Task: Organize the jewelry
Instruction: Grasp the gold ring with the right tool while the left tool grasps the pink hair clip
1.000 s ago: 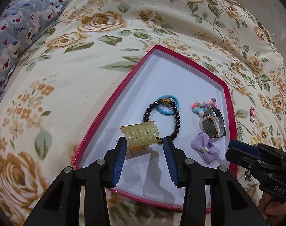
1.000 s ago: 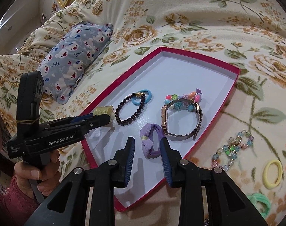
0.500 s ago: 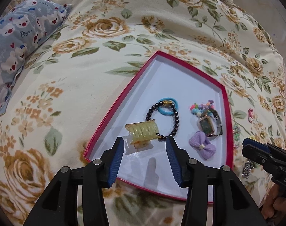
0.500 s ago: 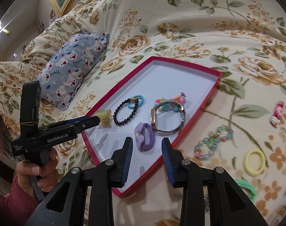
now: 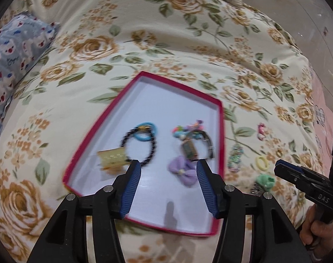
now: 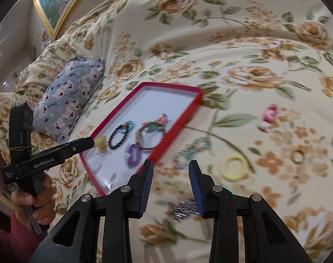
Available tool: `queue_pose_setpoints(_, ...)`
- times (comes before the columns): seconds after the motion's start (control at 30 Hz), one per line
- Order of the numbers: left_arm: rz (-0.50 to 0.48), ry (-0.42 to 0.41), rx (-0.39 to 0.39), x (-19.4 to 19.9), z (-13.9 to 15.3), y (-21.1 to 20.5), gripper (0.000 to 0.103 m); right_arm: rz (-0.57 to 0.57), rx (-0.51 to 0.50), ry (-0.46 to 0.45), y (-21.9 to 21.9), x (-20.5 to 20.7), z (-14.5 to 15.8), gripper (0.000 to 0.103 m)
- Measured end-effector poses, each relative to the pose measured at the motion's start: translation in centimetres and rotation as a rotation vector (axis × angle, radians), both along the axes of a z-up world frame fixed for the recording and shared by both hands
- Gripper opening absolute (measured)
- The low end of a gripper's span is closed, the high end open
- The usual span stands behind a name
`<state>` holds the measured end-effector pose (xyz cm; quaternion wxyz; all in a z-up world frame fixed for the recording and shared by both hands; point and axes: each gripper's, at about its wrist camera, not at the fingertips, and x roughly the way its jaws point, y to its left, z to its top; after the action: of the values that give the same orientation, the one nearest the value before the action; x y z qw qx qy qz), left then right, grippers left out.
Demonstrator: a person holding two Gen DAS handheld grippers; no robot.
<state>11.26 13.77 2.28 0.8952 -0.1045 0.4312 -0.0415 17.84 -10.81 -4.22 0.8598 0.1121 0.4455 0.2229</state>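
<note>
A red-rimmed tray [image 5: 220, 131] with a white floor lies on the flowered bedspread. In it lie a yellow claw clip [image 5: 111, 159], a black bead bracelet [image 5: 140, 146], a blue hair tie [image 5: 145, 131], a watch [image 5: 190, 151] and a purple bow [image 5: 183, 173]. My left gripper [image 5: 168, 166] hovers above the tray's near end, its jaws opening and gripping nothing. My right gripper [image 6: 171, 166] stands open and empty over the bedspread right of the tray [image 6: 177, 122], near a beaded bracelet [image 6: 188, 151], a silver sparkly piece [image 6: 184, 208] and a yellow hair tie [image 6: 233, 171].
A pink clip [image 6: 268, 118], a ring [image 6: 298, 155] and a green hair tie [image 5: 265, 180] lie loose on the bedspread. A blue patterned pillow [image 6: 68, 100] sits left of the tray. A framed picture [image 6: 54, 2] hangs at the far left.
Both grippers have drawn back and up from the tray. The left jaws have widened, with the yellow clip lying in the tray. The right gripper has swung right, over the loose pieces.
</note>
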Motion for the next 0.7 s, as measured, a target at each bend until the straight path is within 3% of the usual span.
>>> queue_pose_setpoints(0.7,-0.167,0.023,0.013,2.7,-0.2,-7.6,0.054,-0.21,-0.009,0.017,-9.9,-1.9,-1.0,0.038)
